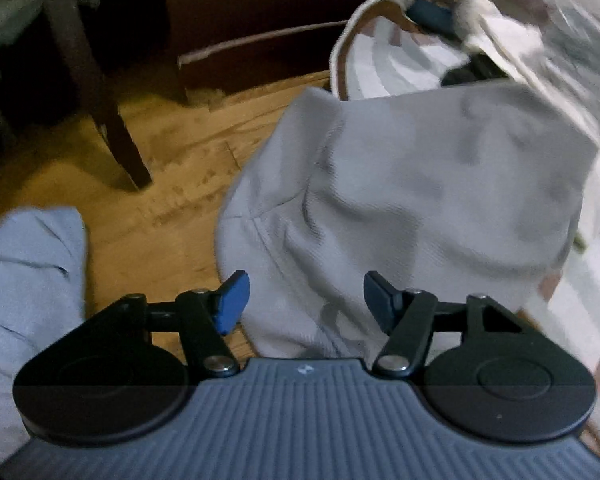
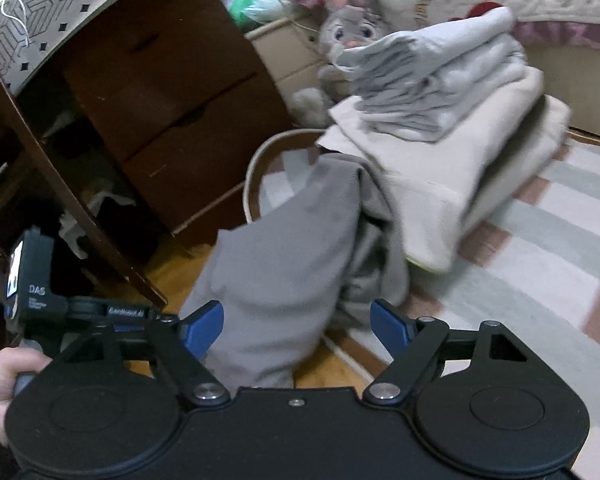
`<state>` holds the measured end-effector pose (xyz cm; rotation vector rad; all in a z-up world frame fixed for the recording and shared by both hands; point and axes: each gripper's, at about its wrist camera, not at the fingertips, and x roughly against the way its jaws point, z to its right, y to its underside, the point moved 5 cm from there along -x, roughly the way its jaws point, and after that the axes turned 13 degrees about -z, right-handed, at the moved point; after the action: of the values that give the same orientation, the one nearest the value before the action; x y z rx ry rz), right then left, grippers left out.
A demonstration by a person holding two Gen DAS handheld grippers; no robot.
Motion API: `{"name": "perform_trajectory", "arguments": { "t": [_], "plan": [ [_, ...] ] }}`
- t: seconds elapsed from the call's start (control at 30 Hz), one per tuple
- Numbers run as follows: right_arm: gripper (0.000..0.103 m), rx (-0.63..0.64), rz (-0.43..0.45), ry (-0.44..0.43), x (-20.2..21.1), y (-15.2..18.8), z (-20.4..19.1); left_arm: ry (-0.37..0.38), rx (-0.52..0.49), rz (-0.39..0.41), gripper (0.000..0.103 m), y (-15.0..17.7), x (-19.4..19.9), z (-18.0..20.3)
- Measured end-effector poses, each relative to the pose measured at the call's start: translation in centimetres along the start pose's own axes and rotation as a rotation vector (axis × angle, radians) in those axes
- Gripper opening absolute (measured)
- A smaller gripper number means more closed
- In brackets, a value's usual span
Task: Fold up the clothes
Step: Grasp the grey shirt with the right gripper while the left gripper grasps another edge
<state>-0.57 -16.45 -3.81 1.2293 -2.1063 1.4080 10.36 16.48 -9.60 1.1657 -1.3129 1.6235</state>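
A grey garment [image 1: 400, 200] lies crumpled on the floor, filling the middle of the left wrist view. My left gripper [image 1: 306, 300] hovers open just above its near edge, blue pads apart, nothing between them. From the right wrist the same grey garment [image 2: 284, 264] lies half on the wooden floor, half on the rug. My right gripper [image 2: 296, 326] is open over its near end, holding nothing. A stack of folded clothes [image 2: 432, 92], light grey on cream, sits behind the garment.
A striped rug [image 2: 540, 240] covers the floor at right, wooden floor [image 1: 172, 184] at left. A dark wooden drawer unit [image 2: 172, 92] and table leg [image 1: 100, 92] stand at left. A plush rabbit [image 2: 348, 36] sits at the back. A person's pale blue trouser leg [image 1: 24, 280] is lower left; a hand [image 2: 0, 384] holds the other gripper's handle [image 2: 32, 280].
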Motion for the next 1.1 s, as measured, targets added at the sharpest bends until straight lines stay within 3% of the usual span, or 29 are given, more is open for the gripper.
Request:
{"name": "perform_trajectory", "arguments": {
  "t": [0.17,0.27,0.4,0.43,0.47,0.53,0.57,0.63,0.67,0.7,0.73,0.77,0.8,0.93,1.1],
  "plan": [
    [0.085,-0.036,-0.088,0.031,-5.5,-1.7,2.3,0.077,0.100,-0.053,0.066,-1.1,-2.8,-2.9],
    [0.085,-0.086,-0.166,0.066,-8.6,-2.4,3.9,0.090,0.055,-0.073,0.070,-1.4,-4.6,-3.2],
    [0.084,-0.267,-0.193,-0.036,-11.0,-3.2,6.3,0.105,0.042,-0.067,0.074,-1.9,-6.6,-3.2],
    [0.080,-0.308,-0.183,-0.069,-11.4,-3.4,6.7,0.109,0.046,-0.062,0.076,-2.1,-7.1,-3.1],
    [0.066,-0.327,-0.179,-0.090,-12.0,-3.4,6.9,0.114,0.050,-0.056,0.078,-2.2,-7.6,-3.1],
    [0.050,-0.351,-0.175,-0.128,-13.1,-3.4,7.1,0.142,0.062,-0.057,0.080,-2.4,-8.5,-2.9],
    [0.041,-0.350,-0.172,-0.139,-13.4,-3.3,6.8,0.171,0.070,-0.061,0.086,-2.5,-9.0,-2.8],
    [0.033,-0.344,-0.165,-0.158,-14.1,-3.1,6.3,0.283,0.085,-0.081,0.087,-2.6,-9.2,-2.3],
    [0.027,-0.335,-0.160,-0.160,-14.1,-3.0,5.9,0.344,0.092,-0.093,0.076,-2.7,-9.2,-2.0],
    [0.025,-0.324,-0.157,-0.165,-14.0,-2.8,5.5,0.405,0.099,-0.105,0.057,-2.7,-9.2,-1.7],
    [0.022,-0.312,-0.155,-0.170,-13.9,-2.6,5.0,0.466,0.106,-0.117,0.048,-2.8,-9.2,-1.5],
    [0.021,-0.303,-0.149,-0.188,-13.6,-2.6,4.5,0.521,0.109,-0.137,0.031,-2.8,-9.2,-1.1],
    [0.021,-0.295,-0.144,-0.208,-13.2,-2.6,4.0,0.556,0.102,-0.155,0.021,-2.6,-9.1,-0.6],
    [0.019,-0.258,-0.117,-0.288,-11.4,-2.6,2.0,0.607,-0.016,-0.120,0.017,-2.1,-6.4,2.2],
    [0.019,-0.193,-0.080,-0.322,-8.1,-3.5,-0.6,0.757,-0.143,-0.076,0.017,-1.7,-1.5,6.2]
  ]
}}
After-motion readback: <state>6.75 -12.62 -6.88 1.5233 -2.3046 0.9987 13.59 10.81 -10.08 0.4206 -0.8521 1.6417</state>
